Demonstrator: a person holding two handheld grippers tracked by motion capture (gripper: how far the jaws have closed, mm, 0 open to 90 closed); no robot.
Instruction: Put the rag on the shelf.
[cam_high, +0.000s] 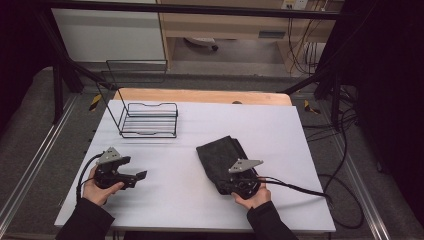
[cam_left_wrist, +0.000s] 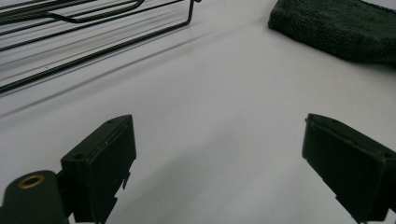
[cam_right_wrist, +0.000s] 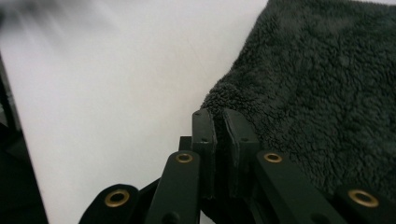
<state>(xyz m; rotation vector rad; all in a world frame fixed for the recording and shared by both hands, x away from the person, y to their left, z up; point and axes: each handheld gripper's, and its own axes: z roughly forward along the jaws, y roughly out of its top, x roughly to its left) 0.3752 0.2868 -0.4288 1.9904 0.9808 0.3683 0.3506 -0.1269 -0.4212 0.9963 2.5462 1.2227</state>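
Note:
A dark grey fluffy towel (cam_high: 220, 155) lies folded on the white table top (cam_high: 200, 200), right of the middle. My right gripper (cam_high: 225, 187) sits at the towel's near corner. In the right gripper view its jaws (cam_right_wrist: 217, 116) stand pressed together, pinching the towel's (cam_right_wrist: 317, 84) edge. My left gripper (cam_high: 138, 178) rests low over bare table at the near left, pointing right. Its jaws (cam_left_wrist: 219, 126) stand wide apart with nothing between them. The towel (cam_left_wrist: 341, 28) lies well ahead of them to the right.
A black wire rack (cam_high: 149, 120) stands at the table's back left, and its wires (cam_left_wrist: 93, 28) lie ahead of the left gripper. Cables (cam_high: 300, 187) trail from the right gripper over the table's right edge. A black frame and wooden furniture stand behind the table.

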